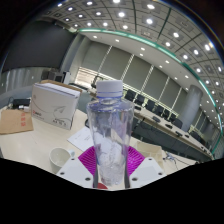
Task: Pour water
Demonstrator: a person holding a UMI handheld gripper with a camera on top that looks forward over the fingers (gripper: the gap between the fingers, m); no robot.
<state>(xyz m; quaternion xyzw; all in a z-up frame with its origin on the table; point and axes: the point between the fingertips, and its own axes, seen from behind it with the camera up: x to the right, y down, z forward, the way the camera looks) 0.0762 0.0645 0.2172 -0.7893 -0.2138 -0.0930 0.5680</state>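
Observation:
A clear plastic water bottle (110,125) with a white cap stands upright between my fingers, lifted above the table. My gripper (111,168) is shut on the bottle, both magenta pads (88,159) pressing its lower body from either side. Water fills the lower part of the bottle. A small white paper cup (59,157) sits on the table (30,150) to the left of my fingers, lower than the bottle.
A white carton (55,103) and a brown cardboard box (14,120) stand at the left. White papers (82,134) lie behind the bottle. Desks with dark chairs and windows run along the far right of the room.

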